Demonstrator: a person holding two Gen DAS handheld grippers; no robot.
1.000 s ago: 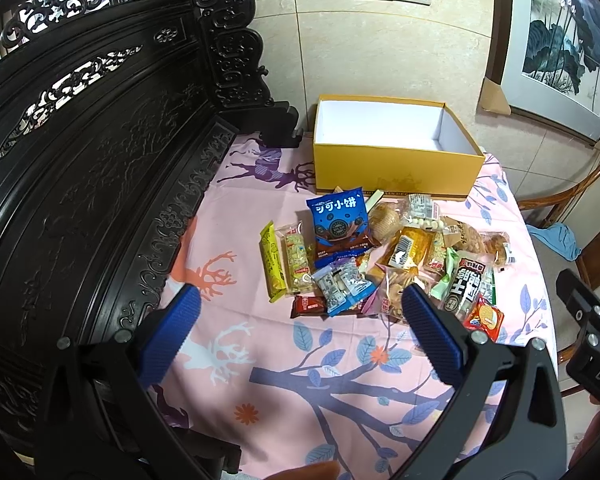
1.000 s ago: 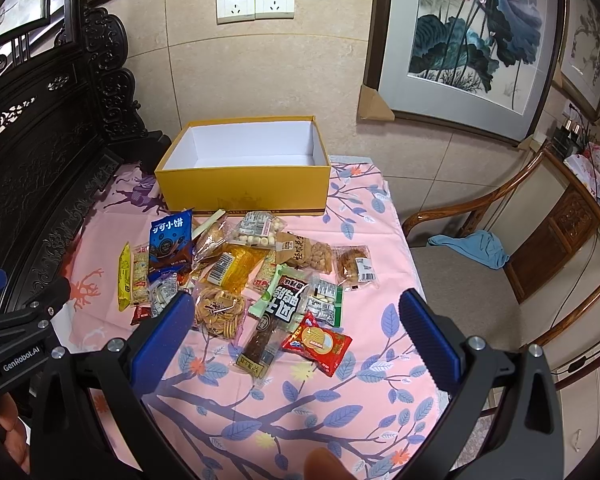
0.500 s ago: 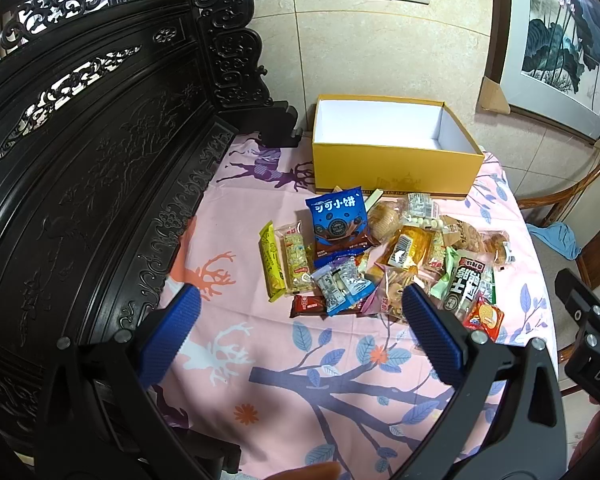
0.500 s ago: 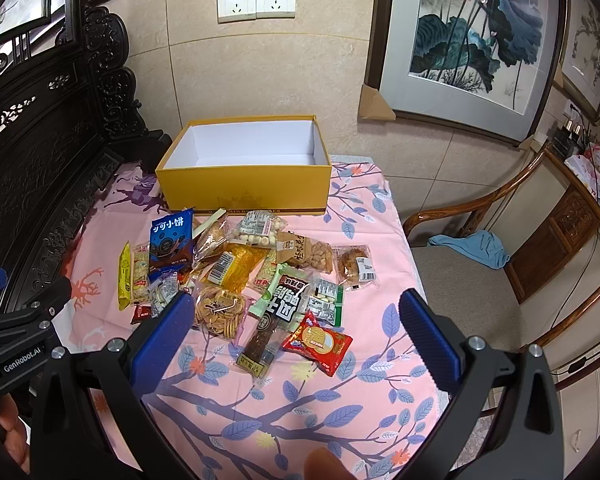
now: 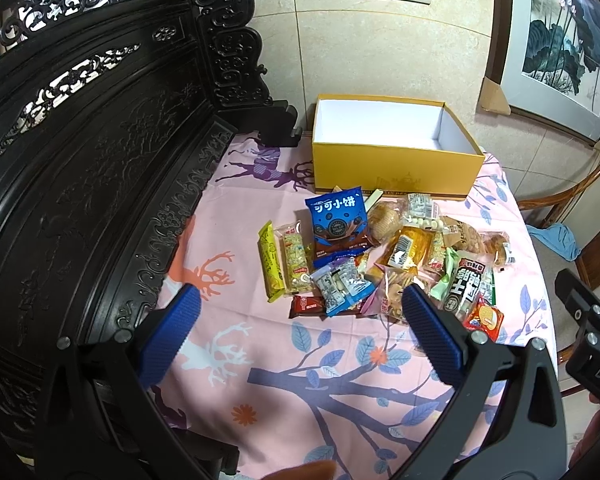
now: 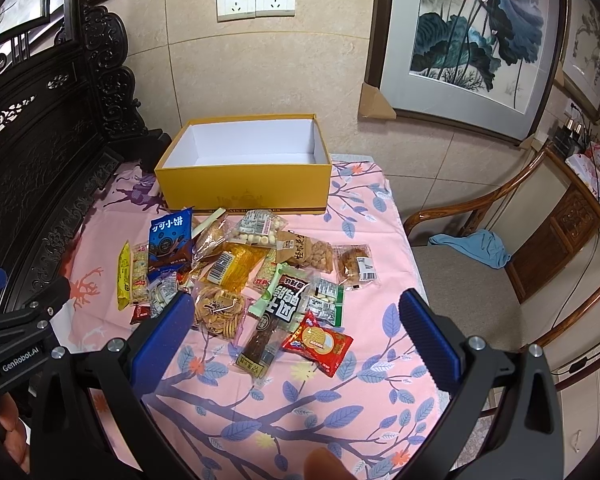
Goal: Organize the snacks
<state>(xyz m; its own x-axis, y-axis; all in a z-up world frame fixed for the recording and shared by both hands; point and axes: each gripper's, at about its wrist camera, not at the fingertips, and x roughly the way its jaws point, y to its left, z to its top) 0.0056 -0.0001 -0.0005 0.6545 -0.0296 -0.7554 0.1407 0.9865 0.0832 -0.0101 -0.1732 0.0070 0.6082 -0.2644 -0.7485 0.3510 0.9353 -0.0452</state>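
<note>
Here, a yellow box (image 6: 244, 190) is sitting open at the far side of the table, showing only its white inside. Just in front of it, a pile of snack packets (image 6: 236, 268) is lying loose on the pink tablecloth (image 6: 364, 384); a blue cookie bag (image 5: 338, 222) is resting at the pile's far left, a red packet (image 6: 318, 343) at its near right. The left gripper (image 5: 300, 330) and right gripper (image 6: 296, 330) are both hovering wide apart, holding nothing. A carved dark bench (image 5: 80, 160) is standing left, a wooden chair (image 6: 512, 264) right.
</note>
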